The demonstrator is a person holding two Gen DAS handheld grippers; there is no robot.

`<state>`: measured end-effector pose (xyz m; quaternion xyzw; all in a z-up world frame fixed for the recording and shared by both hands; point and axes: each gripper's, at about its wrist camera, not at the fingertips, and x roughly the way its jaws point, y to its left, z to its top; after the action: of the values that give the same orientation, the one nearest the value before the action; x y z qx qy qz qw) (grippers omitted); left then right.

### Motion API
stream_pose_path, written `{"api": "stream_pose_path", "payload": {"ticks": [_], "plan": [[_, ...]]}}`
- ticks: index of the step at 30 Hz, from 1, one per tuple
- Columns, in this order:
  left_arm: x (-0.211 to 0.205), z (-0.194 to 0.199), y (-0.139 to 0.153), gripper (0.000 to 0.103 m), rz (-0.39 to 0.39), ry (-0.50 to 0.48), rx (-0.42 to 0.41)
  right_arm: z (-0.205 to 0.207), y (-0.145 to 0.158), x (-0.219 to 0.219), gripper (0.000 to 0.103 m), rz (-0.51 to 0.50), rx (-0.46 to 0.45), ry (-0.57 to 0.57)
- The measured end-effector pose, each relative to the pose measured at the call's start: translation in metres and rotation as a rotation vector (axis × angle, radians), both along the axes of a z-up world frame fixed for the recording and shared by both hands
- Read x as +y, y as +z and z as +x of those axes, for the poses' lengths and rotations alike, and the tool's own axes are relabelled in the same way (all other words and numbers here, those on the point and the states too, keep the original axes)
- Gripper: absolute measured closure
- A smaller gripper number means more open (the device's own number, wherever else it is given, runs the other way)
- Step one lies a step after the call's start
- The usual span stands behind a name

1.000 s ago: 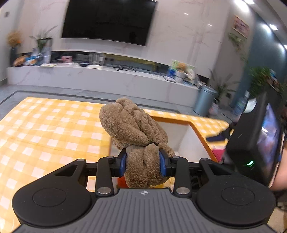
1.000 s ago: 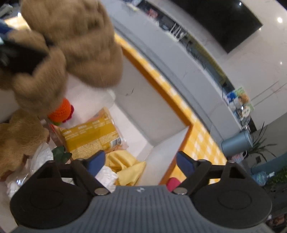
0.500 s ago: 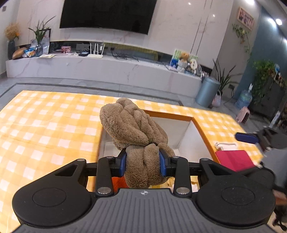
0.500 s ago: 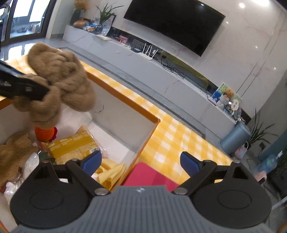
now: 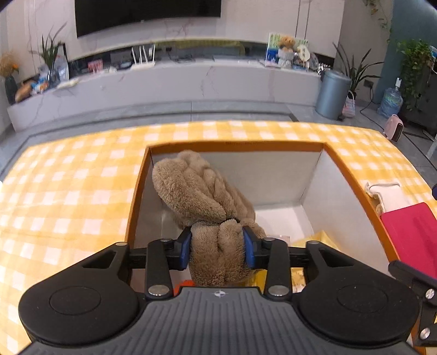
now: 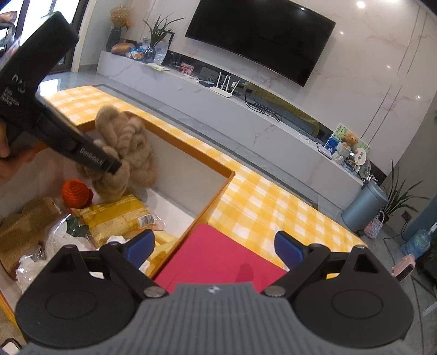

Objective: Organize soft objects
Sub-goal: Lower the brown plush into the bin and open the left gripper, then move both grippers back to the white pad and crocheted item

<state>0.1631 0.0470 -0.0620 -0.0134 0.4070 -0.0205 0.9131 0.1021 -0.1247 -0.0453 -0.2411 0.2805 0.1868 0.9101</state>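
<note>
With the left gripper (image 5: 217,252) easing open around the brown plush toy (image 5: 202,191), release it squarely over the box (image 5: 352,180) below; the right gripper (image 6: 214,247) gapes empty.

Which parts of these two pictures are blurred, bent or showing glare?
Left wrist view: sharp on the brown plush, soft on the far shelf, and the box rim bows from the fisheye. Right wrist view: ceiling lights glare on the marble wall, and the TV edge curves.
</note>
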Motion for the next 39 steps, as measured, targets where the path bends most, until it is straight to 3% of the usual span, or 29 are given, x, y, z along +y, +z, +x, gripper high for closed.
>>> {"api": "stream_pose_path", "payload": {"ticks": [2,3,7,13,23,27,32,39], "plan": [[0.003,-0.003,0.003,0.037,0.022,0.039,-0.019,0.004,0.001,-0.004,0.01,0.012,0.009,-0.012],[0.004,-0.005,0.005,0.023,0.031,0.056,-0.03,0.006,0.002,-0.007,0.01,0.021,0.013,-0.019],[0.007,-0.015,0.016,0.016,0.002,0.054,-0.033,0.01,0.005,-0.017,0.01,0.096,0.072,-0.015],[-0.006,-0.03,0.038,0.015,0.093,0.033,-0.084,0.008,0.008,-0.025,0.01,0.173,0.1,-0.018],[-0.039,-0.058,0.082,0.015,0.058,-0.089,-0.18,-0.002,0.028,-0.042,0.01,0.232,0.061,-0.033],[-0.059,-0.07,0.096,0.015,0.044,-0.09,-0.248,-0.006,0.039,-0.058,0.009,0.252,0.034,-0.048],[-0.078,-0.073,0.102,0.015,-0.037,-0.144,-0.235,-0.017,0.051,-0.087,0.007,0.246,-0.018,-0.073],[-0.118,-0.077,0.093,0.015,0.022,-0.201,-0.226,-0.032,0.051,-0.162,0.003,0.27,-0.071,-0.238]]}}
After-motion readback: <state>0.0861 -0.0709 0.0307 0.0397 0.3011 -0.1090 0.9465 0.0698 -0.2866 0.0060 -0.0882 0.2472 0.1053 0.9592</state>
